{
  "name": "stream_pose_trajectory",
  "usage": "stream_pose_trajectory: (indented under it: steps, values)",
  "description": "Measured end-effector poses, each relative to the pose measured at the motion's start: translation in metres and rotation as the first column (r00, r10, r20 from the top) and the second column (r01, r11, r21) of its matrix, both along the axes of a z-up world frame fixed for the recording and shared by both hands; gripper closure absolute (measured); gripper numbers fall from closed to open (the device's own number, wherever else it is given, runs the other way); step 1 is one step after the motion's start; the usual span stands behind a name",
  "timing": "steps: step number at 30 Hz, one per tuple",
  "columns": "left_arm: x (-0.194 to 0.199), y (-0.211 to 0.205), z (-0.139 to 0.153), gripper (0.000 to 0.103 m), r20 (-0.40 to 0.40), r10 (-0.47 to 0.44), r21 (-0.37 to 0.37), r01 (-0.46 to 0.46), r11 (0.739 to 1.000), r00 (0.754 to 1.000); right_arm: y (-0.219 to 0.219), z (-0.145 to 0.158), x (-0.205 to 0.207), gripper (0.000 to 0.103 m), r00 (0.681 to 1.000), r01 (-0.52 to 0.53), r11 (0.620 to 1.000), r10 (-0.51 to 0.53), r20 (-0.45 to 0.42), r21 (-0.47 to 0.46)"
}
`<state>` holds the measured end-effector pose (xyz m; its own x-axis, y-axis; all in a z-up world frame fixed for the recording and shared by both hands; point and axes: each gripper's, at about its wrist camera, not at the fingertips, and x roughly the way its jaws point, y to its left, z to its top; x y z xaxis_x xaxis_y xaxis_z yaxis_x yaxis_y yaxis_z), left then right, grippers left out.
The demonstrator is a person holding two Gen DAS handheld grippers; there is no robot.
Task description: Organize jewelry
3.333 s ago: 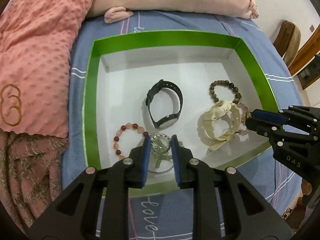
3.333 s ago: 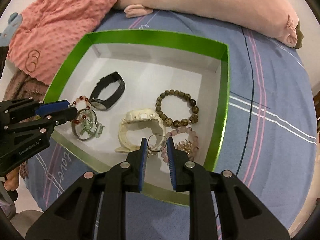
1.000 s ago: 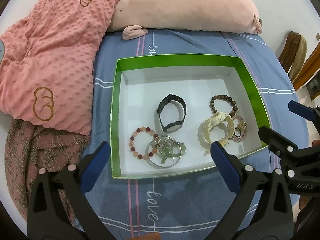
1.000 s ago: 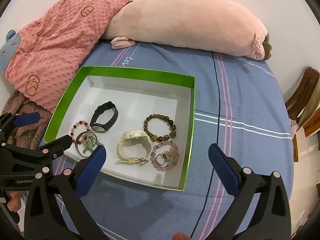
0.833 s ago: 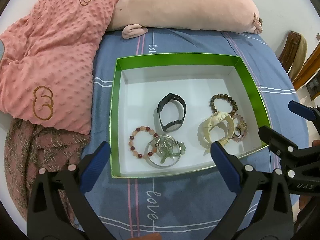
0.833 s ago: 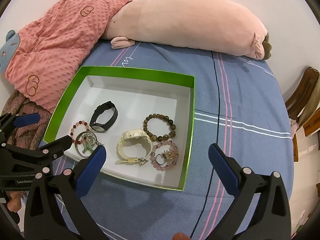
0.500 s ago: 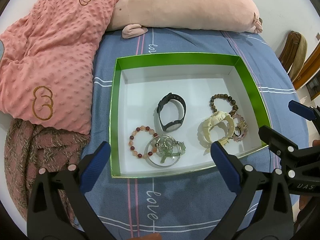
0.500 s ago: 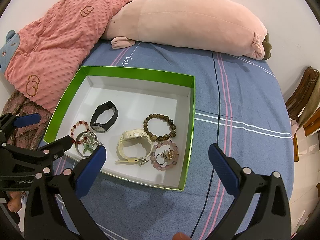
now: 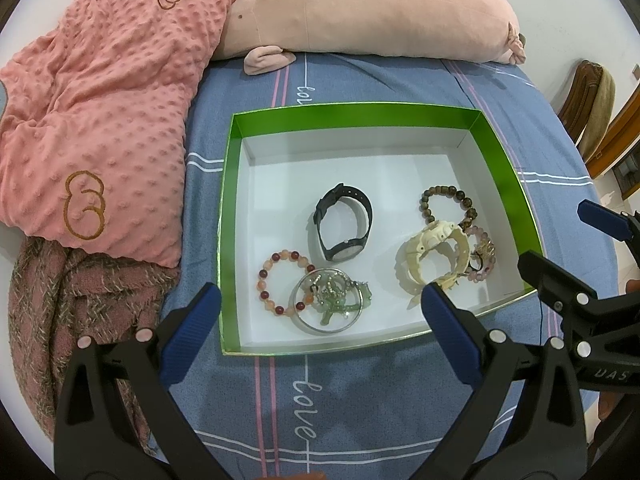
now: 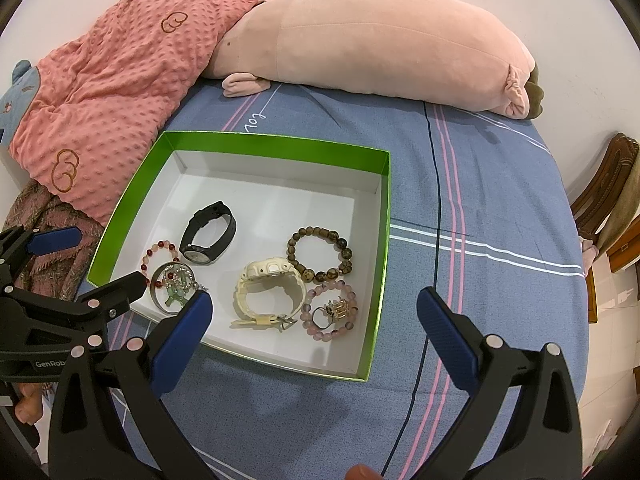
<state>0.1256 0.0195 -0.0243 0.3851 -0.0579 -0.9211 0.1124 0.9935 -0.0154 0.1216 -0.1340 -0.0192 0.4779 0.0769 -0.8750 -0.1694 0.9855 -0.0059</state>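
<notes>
Jewelry lay in our green box point(image 9: 508, 168) on the bed point(image 10: 492, 216); we held both claws point(image 9: 320, 312) point(image 10: 314, 316) spread wide, near a pink pillow point(image 10: 376, 36).

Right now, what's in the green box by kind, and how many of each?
Watches: 2, black watch, cream watch
Bead bracelets: 3, red, brown, pink
Metal bangle with green charms: 1
Ring and gold piece: 2
Total: 8

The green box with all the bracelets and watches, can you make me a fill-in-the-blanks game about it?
1. The green box sits on a ____ bedsheet.
2. The watch nearest the red bead bracelet is ____.
3. Both tongs, left and right, are ____.
4. The pink bead bracelet lies beside the ____ watch.

Missing words: blue; black; open; cream
</notes>
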Motion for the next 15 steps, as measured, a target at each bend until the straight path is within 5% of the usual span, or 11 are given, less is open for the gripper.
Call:
stream_pose_trajectory:
  steps: [15]
  values:
    - [-0.0008,0.0018,0.0001,0.002,0.005,-0.002,0.015,0.002,1.000,1.000,-0.0077,-0.0018,-0.0025,0.001,0.999,0.037,0.999,-0.037,0.010,0.025]
